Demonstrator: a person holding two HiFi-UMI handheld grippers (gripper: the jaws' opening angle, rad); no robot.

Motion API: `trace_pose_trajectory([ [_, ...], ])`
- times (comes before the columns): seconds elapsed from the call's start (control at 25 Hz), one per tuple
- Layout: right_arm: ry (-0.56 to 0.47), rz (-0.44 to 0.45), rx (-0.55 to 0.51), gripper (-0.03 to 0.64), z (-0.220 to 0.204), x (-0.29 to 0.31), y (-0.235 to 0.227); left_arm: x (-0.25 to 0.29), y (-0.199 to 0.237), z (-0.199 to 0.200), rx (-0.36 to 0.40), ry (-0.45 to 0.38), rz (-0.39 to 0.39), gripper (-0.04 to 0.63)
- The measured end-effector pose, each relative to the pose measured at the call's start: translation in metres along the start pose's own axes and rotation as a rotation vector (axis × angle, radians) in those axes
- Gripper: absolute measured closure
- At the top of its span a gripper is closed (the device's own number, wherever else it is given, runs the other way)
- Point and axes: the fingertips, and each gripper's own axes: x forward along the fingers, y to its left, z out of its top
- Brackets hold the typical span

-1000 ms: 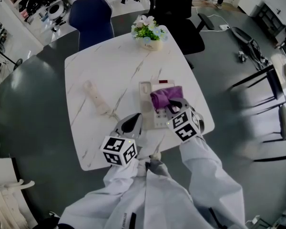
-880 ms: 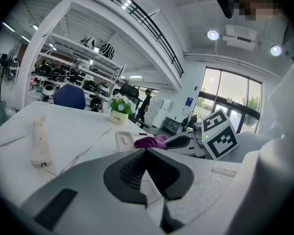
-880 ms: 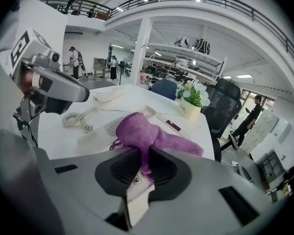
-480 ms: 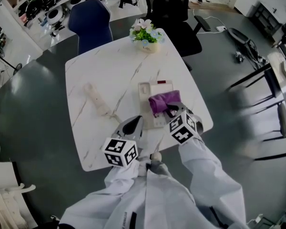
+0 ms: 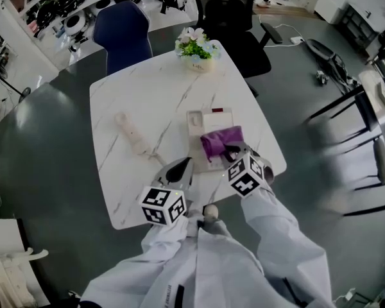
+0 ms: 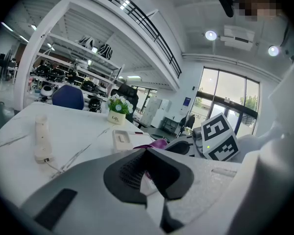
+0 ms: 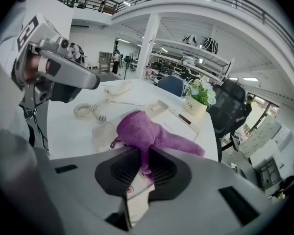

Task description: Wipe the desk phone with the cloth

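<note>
The beige desk phone base [image 5: 204, 132] lies near the table's right front, its cradle bare. Its handset [image 5: 131, 133] rests apart to the left, joined by a coiled cord [image 7: 88, 110]. A purple cloth [image 5: 221, 140] lies bunched on the base's near right part, and my right gripper [image 5: 233, 153] is shut on it. In the right gripper view the cloth [image 7: 143, 129] rises from the jaws and drapes over the base [image 7: 106, 131]. My left gripper [image 5: 178, 170] hovers just left of the base's near end, shut with nothing in it. From the left gripper [image 6: 148, 153] I see the base [image 6: 121, 139], the handset [image 6: 40, 138] and the cloth [image 6: 158, 143].
A flower pot [image 5: 197, 47] stands at the far edge of the white marble table [image 5: 135, 88]. A blue chair [image 5: 122, 25] and a black office chair [image 5: 236, 25] stand behind it. Black-framed chairs [image 5: 366, 133] are to the right.
My right gripper has drawn the purple cloth a little nearer over the phone base. The left gripper has barely moved.
</note>
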Motion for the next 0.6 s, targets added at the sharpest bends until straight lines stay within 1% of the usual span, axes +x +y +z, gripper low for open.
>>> trace_pose_trajectory([
  [0.6, 0.03, 0.043, -0.004, 0.583, -0.015, -0.012, 0.022, -0.01, -0.004, -0.001, -0.006, 0.003, 0.003, 0.597],
])
